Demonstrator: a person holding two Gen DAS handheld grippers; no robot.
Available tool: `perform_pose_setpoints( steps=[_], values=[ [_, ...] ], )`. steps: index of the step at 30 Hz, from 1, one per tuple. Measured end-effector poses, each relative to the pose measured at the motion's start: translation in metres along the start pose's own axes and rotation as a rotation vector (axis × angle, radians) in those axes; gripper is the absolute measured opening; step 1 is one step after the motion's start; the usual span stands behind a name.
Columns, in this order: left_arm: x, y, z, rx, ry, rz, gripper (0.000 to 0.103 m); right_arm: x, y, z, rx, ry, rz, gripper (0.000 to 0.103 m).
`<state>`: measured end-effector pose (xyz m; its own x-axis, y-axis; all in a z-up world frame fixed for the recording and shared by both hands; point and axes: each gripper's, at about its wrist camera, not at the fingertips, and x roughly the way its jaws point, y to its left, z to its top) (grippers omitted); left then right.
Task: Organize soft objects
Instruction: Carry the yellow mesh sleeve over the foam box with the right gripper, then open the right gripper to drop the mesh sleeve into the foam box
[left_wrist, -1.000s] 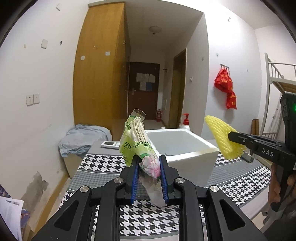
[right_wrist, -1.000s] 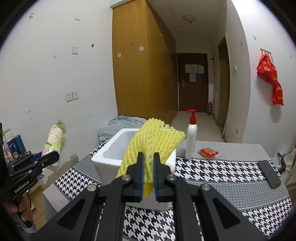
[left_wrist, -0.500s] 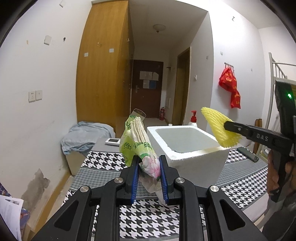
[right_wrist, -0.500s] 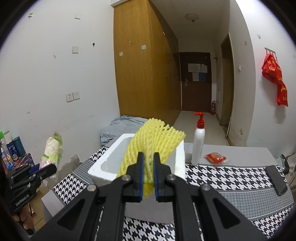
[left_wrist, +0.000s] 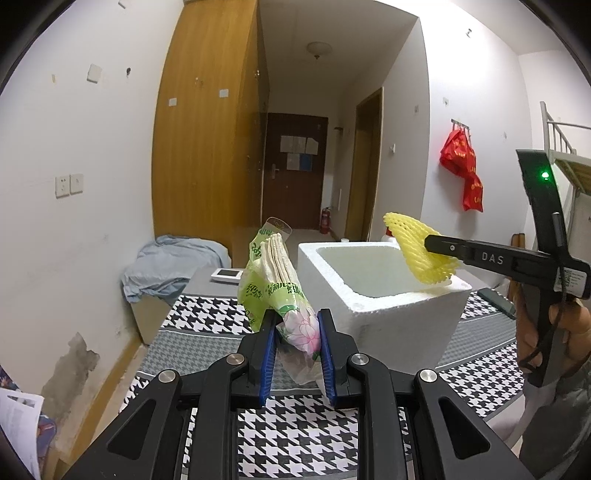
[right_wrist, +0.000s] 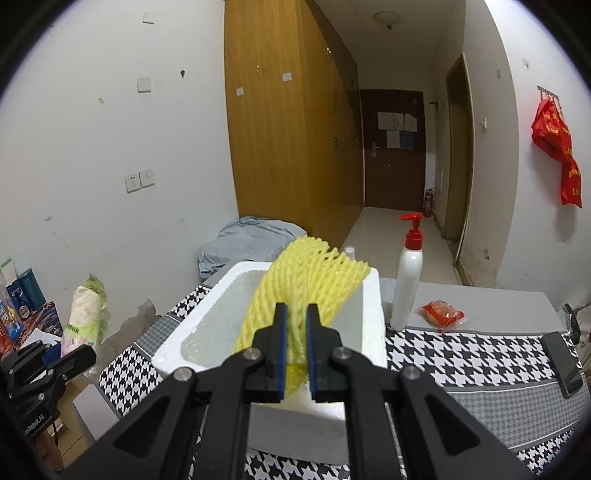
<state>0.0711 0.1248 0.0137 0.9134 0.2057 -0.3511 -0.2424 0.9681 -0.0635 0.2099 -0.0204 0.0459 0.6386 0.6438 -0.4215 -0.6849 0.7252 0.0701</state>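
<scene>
Your left gripper (left_wrist: 295, 332) clamped on green tissue pack (left_wrist: 275, 280), held at 9 o'clock of foam box (left_wrist: 384, 295). Your right gripper (right_wrist: 295, 328) clamped on yellow foam net (right_wrist: 314, 277), over box on desk (right_wrist: 480, 354).

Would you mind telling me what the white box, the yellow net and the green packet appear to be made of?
White box: likely expanded foam, matte, with a grainy, crumbly rim. Yellow net: probably soft foam mesh, with an open lattice that bends where it is pinched. Green packet: glossy thin plastic film, crinkled, printed; its pale layered contents can't be identified.
</scene>
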Motion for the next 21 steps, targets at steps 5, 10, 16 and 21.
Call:
perform_pose_setpoints(
  steps=[5, 10, 16, 21],
  values=[
    [0.001, 0.002, 0.000, -0.005, 0.002, 0.006, 0.022, 0.008, 0.000, 0.001, 0.003, 0.018, -0.002, 0.012],
    [0.001, 0.001, 0.001, -0.010, 0.006, 0.011, 0.022, 0.013, 0.001, 0.003, 0.002, 0.026, -0.002, 0.012],
    [0.001, 0.000, 0.000, -0.020, 0.008, 0.013, 0.023, 0.020, 0.001, 0.002, 0.002, 0.045, -0.003, 0.012],
    [0.001, 0.000, 0.000, -0.027, 0.010, 0.014, 0.023, 0.021, 0.001, 0.002, 0.007, 0.041, 0.008, 0.025]
  ],
)
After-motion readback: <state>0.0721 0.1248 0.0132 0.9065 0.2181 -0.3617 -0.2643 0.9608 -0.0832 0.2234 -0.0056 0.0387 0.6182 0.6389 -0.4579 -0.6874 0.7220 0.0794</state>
